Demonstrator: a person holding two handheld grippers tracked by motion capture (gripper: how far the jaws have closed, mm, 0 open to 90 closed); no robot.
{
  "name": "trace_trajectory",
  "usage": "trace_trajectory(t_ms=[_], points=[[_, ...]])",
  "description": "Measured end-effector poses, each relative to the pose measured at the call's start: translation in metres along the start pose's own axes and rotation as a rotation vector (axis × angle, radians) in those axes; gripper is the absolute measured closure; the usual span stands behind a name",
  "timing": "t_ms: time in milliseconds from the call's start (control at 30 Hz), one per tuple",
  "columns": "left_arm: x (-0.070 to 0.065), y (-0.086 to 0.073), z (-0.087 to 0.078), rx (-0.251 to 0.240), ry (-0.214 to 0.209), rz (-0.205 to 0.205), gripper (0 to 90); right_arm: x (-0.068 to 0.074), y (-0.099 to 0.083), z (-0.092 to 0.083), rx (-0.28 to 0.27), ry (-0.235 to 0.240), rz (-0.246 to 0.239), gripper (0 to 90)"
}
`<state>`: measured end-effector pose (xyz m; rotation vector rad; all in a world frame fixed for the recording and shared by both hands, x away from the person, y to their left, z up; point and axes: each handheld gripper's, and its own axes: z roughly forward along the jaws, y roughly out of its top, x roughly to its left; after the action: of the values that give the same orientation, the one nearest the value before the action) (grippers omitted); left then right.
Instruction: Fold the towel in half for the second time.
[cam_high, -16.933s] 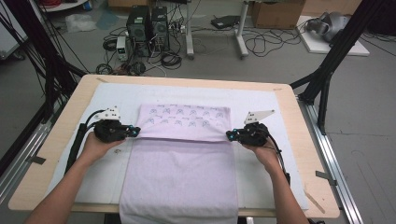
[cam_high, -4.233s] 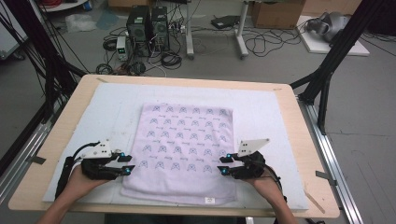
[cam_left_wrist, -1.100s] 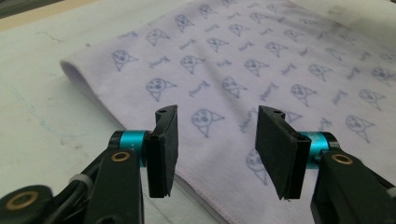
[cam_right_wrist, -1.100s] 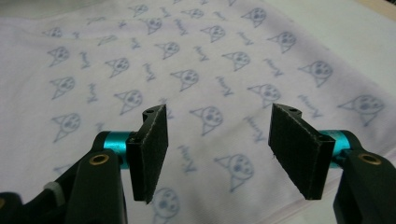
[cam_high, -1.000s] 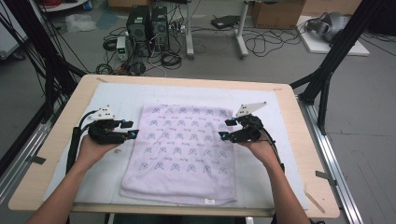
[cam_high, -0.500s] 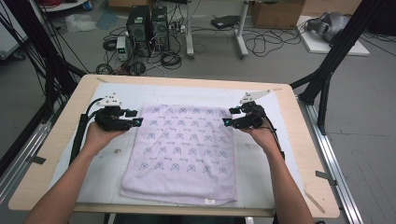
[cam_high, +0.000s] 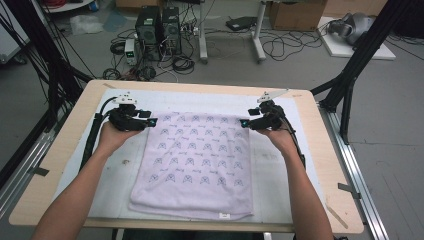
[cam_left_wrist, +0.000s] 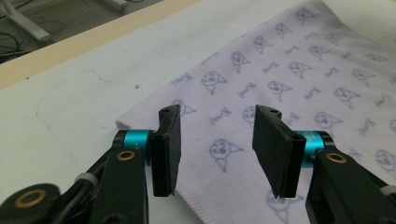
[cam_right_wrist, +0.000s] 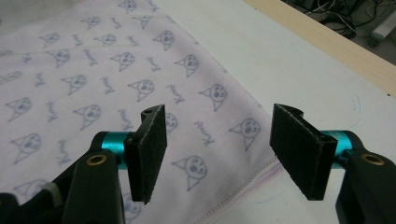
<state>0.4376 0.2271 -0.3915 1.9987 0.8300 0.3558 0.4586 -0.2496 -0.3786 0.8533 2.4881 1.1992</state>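
Lilac towel (cam_high: 196, 165), one, two grippers

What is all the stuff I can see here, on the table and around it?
towel: one, pale lilac with printed cartoon faces, flat on the mat.
mat: one, white, covering the tabletop.
table: one, light wood.
computer towers: two, black, on the floor beyond, among cables.
cardboard box: one, brown, far floor.
left tool: one, black, open, above the towel's far left corner.
right tool: one, black, open, above the far right corner.
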Motion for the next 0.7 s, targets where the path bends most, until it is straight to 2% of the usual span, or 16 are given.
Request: trace_trajectory(t_ms=[100, 233, 400, 467, 533, 600, 700], points=[[0.007, -0.004, 0.006, 0.016, 0.019, -0.023, 53.1, -0.004, -0.004, 0.01, 0.026, -0.015, 0.002, 35.8], [0.015, -0.012, 0.018, 0.032, 0.035, -0.065, 55.0, -0.01, -0.012, 0.024, 0.051, -0.023, 0.044, 35.6], [0.02, -0.021, 0.034, 0.064, 0.07, -0.087, 55.8, -0.014, -0.021, 0.039, 0.078, -0.043, 0.067, 35.2], [0.021, -0.024, 0.039, 0.085, 0.097, -0.087, 55.8, -0.017, -0.026, 0.043, 0.079, -0.058, 0.068, 35.3], [0.023, -0.028, 0.043, 0.105, 0.137, -0.1, 53.7, -0.019, -0.031, 0.046, 0.082, -0.069, 0.089, 35.2], [0.026, -0.03, 0.045, 0.111, 0.151, -0.127, 51.8, -0.022, -0.036, 0.049, 0.1, -0.086, 0.09, 35.0], [0.028, -0.032, 0.047, 0.108, 0.161, -0.143, 52.3, -0.027, -0.043, 0.051, 0.089, -0.081, 0.134, 35.6]])
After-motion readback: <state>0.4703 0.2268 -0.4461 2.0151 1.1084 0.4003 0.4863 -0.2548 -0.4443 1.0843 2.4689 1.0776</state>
